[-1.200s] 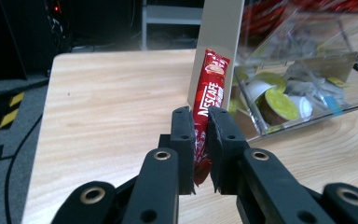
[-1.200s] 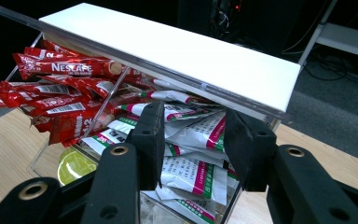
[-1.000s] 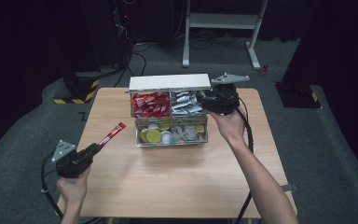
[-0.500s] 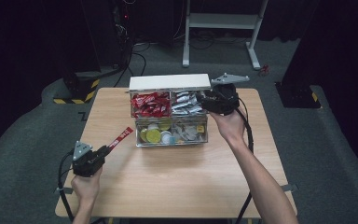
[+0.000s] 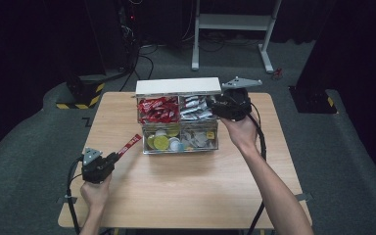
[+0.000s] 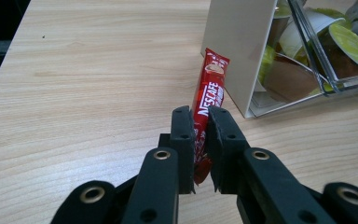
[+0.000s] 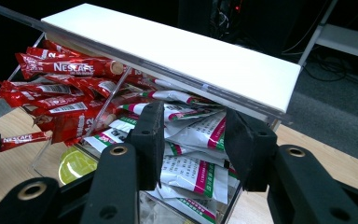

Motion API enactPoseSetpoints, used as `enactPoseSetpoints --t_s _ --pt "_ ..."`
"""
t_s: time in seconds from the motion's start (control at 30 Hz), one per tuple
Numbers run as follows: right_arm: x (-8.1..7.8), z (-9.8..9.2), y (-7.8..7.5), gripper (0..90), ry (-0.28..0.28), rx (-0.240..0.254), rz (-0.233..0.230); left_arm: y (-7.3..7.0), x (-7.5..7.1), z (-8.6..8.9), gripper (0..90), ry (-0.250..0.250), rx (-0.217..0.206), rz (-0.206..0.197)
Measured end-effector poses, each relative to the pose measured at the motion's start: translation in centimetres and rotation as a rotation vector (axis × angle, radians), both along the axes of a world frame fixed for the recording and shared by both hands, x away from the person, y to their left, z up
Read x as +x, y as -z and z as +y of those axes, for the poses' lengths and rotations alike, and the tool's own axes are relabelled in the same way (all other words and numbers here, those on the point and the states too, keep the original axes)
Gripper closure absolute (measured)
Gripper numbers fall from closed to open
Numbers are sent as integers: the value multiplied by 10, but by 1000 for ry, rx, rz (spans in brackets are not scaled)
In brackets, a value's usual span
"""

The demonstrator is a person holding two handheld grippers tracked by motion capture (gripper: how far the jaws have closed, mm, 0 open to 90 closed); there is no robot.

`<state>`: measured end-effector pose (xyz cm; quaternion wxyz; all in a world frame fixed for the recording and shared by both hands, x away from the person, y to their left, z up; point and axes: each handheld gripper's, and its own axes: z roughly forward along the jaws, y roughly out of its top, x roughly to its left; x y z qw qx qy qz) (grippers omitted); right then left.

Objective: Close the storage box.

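- Two earlier high-view frames against the present one: my left gripper [image 5: 113, 157] has come in from the table's left edge toward the clear organiser box [image 5: 210, 145], sinking a little on the way. The right gripper [image 5: 215, 105] has kept its station at the box's back right corner.
- Left gripper state: jaws narrow, clamped on one red coffee stick [image 6: 208, 111]. In the left gripper view the pads pinch the stick's lower part, and its free end points up and away, toward the box's white side wall [image 6: 235, 44]. Stick is off the table, near the box but not touching it.
- Right gripper [image 7: 193, 140] state: jaws part-way open, hovering over the back right compartment of white-and-green sachets [image 7: 193, 172]. I cannot confirm the pads press on anything; nothing looks held.
- White lid [image 5: 178, 86] stands tipped back behind the box, so the compartments are open from above.
- Red sticks [image 5: 157, 108] of the same kind fill the back left compartment; round capsules [image 5: 160, 142] sit in the front left one.
- Reading: the carry is in its approach phase. My judgement is that the held stick belongs with the red pile, so the remaining move is up and over the front wall, then release.
- Risk noted: the stick's long free end could catch the box wall on the way in.
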<state>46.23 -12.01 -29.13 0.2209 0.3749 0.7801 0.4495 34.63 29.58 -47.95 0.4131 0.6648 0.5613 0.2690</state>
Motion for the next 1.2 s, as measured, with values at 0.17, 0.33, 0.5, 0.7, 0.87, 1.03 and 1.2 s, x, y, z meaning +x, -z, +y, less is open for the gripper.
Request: enactPoseSetpoints --t_s 0.17,0.33,0.5,0.7,0.87,1.03,1.2 --pt "0 0 0 581 2 1 2 3 2 -1 810 -2 2 6" --pt "-1 0 0 581 0 0 0 6 4 -1 809 -2 7 14" --pt "-1 -1 0 580 1 0 0 7 5 -3 809 1 11 19" --pt "-1 -1 0 581 1 -1 0 9 7 -5 809 6 19 30" --pt "-1 -1 0 581 1 2 1 12 9 -7 806 11 36 55" --pt "-1 -2 -1 581 1 3 0 18 10 -8 805 8 35 77" --pt "-2 -2 -1 581 1 3 0 21 11 -7 805 10 46 89"
